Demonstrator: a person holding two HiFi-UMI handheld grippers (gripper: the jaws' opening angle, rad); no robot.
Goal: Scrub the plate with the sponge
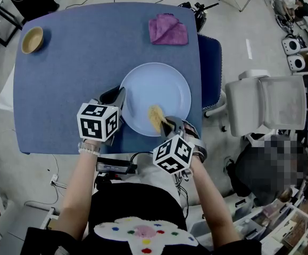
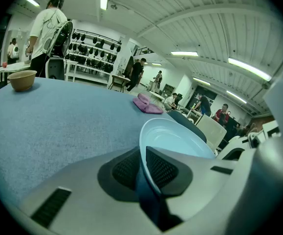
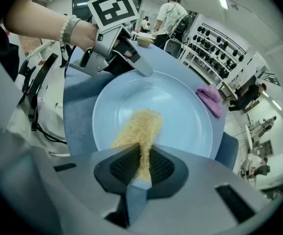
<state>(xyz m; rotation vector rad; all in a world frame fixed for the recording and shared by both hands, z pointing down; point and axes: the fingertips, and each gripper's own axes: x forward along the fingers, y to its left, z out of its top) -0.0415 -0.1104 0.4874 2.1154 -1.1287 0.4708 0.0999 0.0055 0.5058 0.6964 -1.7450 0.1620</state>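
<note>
A pale blue plate lies on the blue table top near its front edge. My left gripper is shut on the plate's left rim, the rim pinched between the two pads. A yellow sponge rests on the plate's near part, and my right gripper is shut on its near end. In the right gripper view the sponge runs from the jaws out across the plate, and the left gripper grips the far rim.
A purple cloth lies at the table's far right and a small wooden bowl at the far left corner. A white chair stands right of the table. People and racks fill the room behind.
</note>
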